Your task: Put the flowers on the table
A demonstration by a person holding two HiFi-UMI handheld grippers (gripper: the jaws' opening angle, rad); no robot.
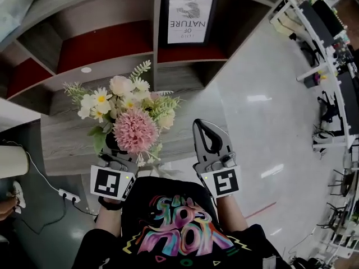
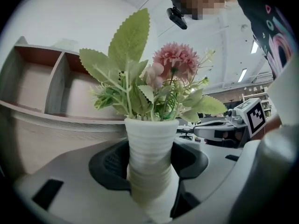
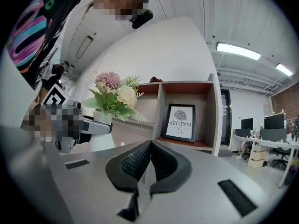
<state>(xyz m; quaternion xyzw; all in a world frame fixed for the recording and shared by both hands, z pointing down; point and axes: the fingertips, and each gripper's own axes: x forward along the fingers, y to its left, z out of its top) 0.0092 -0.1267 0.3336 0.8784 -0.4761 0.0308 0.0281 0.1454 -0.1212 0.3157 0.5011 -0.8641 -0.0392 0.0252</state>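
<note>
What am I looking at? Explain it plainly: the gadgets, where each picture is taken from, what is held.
A person holds a two-jaw gripper in each hand; there is no robot. The head view looks down from a camera on their head; the other two come from cameras on the grippers. The left gripper is shut on a white vase of flowers, at a wooden table in front of a shelf holding a framed print. The right gripper is shut and empty.

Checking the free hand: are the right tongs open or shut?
Shut: in the right gripper view the right tongs meet at their tips, nothing between them.
</note>
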